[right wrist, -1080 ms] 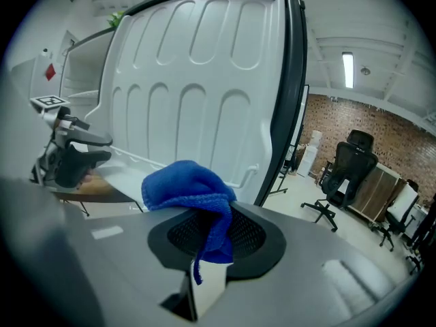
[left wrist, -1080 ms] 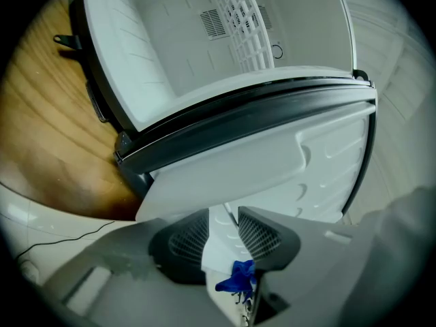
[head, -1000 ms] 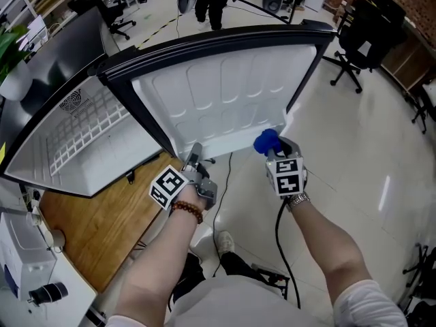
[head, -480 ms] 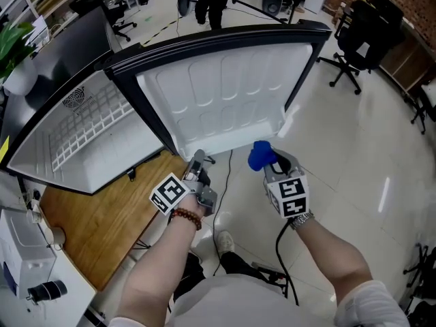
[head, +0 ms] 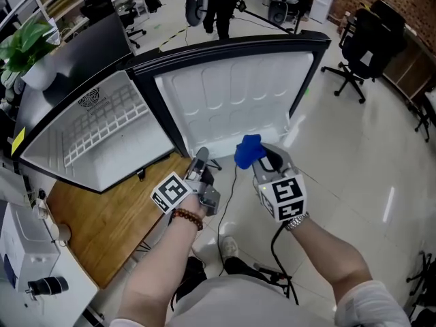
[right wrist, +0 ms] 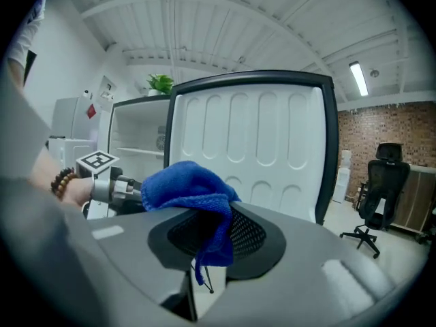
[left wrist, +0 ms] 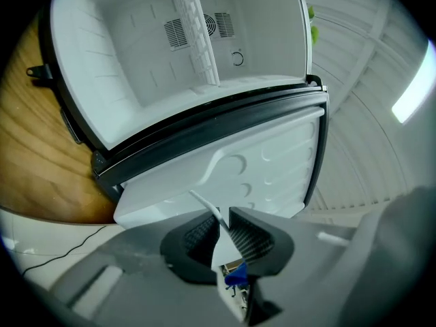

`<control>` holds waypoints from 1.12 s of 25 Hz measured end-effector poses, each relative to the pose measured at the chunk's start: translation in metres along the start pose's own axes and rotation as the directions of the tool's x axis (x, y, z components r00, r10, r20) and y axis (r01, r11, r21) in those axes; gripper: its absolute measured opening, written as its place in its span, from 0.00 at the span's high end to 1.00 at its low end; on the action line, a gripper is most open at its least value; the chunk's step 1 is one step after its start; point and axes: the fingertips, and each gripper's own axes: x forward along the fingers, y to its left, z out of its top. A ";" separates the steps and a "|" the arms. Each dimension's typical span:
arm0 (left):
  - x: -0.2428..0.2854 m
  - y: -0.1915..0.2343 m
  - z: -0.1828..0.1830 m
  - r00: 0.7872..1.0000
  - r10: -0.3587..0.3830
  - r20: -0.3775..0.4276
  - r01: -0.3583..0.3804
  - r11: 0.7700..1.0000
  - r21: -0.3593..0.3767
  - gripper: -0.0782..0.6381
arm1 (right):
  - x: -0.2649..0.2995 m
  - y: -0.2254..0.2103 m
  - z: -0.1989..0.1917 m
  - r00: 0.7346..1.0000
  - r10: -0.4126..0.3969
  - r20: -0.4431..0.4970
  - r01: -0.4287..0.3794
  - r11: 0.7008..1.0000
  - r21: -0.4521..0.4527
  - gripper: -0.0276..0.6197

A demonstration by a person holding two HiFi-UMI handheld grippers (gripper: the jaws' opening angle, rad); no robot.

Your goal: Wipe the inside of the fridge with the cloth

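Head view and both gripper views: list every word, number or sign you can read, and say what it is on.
No text is readable in any view.
On the left gripper, the marker cube: square pattern only, no letters.
On the right gripper, the marker cube: the same.
On the fridge, a yellow sticker: too small to read.
On a white cabinet, a red sticker: too blurred to read.

Person [head: 219,5] cut by top edge, gripped end of cloth [right wrist: 184,186] hidden
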 end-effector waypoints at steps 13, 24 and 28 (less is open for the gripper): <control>0.010 -0.010 0.018 0.999 -0.028 -0.025 0.026 0.998 -0.061 0.83 | 0.057 0.081 0.043 0.984 0.168 0.059 -0.169 0.985 0.020 0.85; 0.010 -0.010 0.019 0.999 -0.028 -0.030 0.026 0.997 -0.071 0.84 | 0.068 0.070 0.019 0.994 0.108 -0.001 -0.108 0.994 -0.008 0.85; 0.010 -0.010 0.019 0.999 -0.027 -0.031 0.025 0.997 -0.073 0.84 | 0.061 0.051 0.015 0.998 0.063 -0.003 -0.063 0.997 -0.034 0.85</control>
